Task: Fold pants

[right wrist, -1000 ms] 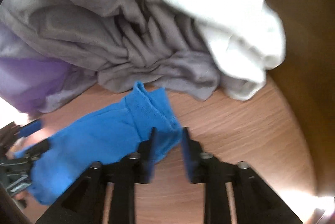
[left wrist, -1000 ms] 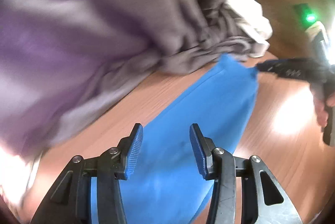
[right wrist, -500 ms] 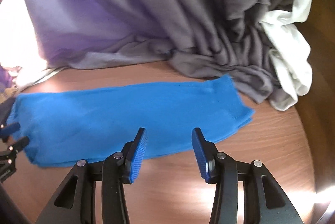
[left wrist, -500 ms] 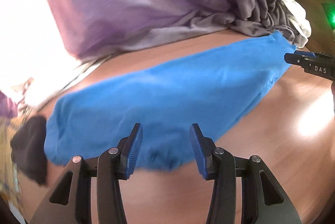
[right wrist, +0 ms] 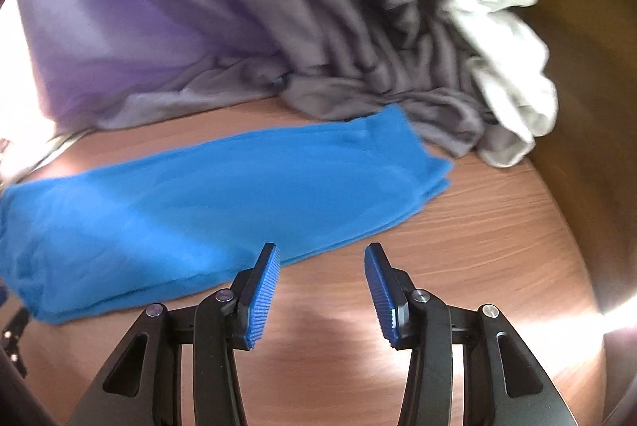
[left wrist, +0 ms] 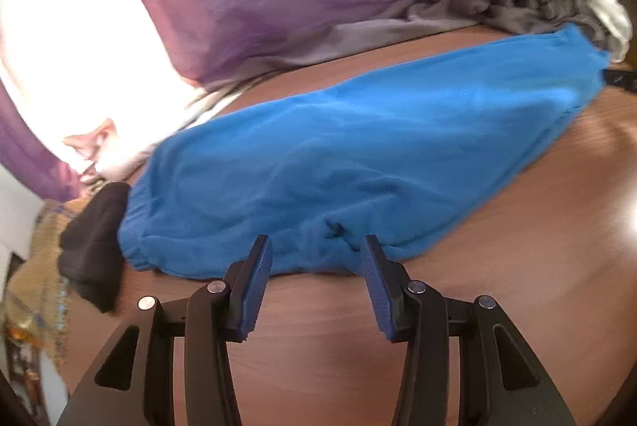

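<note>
Blue pants (right wrist: 223, 195) laid out flat and long on the wooden desk (right wrist: 477, 235), folded into a narrow strip, one end near the left edge of the right wrist view, the other end toward the crumpled grey cloth (right wrist: 358, 28). Left tongs (left wrist: 314, 262) spread, nothing between the pads — tips just over the near edge of the pants (left wrist: 358, 155), whether touching cannot be told. Right tongs (right wrist: 321, 266) spread too, empty, hovering above bare desk just beside the pants' near edge. Behind the pants, a purple cloth (right wrist: 131, 40) next to the grey one, and a white cloth (right wrist: 513, 75) at the far right, touching the grey. In the left wrist view, a black garment (left wrist: 95, 243) right against the pants' left end — a yellowish patterned fabric (left wrist: 40, 266) beyond it.
</note>
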The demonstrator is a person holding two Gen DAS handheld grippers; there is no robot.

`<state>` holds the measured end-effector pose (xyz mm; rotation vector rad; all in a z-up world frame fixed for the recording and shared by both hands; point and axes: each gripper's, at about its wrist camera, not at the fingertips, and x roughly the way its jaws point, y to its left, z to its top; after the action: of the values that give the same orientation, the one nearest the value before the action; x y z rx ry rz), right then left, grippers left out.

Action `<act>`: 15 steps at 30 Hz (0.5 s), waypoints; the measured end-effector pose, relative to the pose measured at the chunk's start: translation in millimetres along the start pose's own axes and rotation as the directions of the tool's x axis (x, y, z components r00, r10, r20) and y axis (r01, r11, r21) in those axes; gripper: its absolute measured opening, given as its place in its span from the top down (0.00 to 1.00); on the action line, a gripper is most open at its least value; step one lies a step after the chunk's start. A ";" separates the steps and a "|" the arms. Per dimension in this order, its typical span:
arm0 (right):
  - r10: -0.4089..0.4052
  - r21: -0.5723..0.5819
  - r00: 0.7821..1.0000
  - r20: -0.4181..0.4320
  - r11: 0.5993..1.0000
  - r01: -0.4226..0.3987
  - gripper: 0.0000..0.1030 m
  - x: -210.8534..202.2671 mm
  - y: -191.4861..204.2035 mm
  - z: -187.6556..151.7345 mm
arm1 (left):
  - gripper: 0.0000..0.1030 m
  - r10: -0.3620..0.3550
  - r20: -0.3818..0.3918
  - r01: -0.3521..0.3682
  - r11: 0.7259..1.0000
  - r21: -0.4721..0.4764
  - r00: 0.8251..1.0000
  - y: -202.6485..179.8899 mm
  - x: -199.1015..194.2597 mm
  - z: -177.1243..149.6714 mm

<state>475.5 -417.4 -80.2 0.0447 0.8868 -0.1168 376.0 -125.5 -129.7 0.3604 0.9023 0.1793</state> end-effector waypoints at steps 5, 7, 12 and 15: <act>-0.190 0.071 0.980 0.061 0.980 0.185 0.43 3.6 -18.2 9.6 | 0.57 0.065 -0.035 -0.064 0.998 0.022 0.997 -9.8 11.2 2.9; -0.244 0.109 0.962 0.124 0.967 0.232 0.43 4.2 -23.6 13.9 | 0.57 0.085 -0.077 -0.084 0.996 0.024 0.993 -14.5 14.1 1.8; -0.212 0.172 0.969 0.127 0.967 0.189 0.43 9.3 -35.9 22.2 | 0.57 0.096 -0.117 -0.098 0.995 -0.015 0.989 -15.1 20.2 2.1; -0.215 0.173 0.970 0.109 0.965 0.195 0.43 17.6 -36.8 26.4 | 0.72 0.086 -0.105 -0.092 0.994 -0.052 0.991 -11.6 21.9 9.3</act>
<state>502.5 -457.7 -76.9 0.0951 0.7512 -0.3821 396.8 -131.7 -144.9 0.3414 0.9807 0.3070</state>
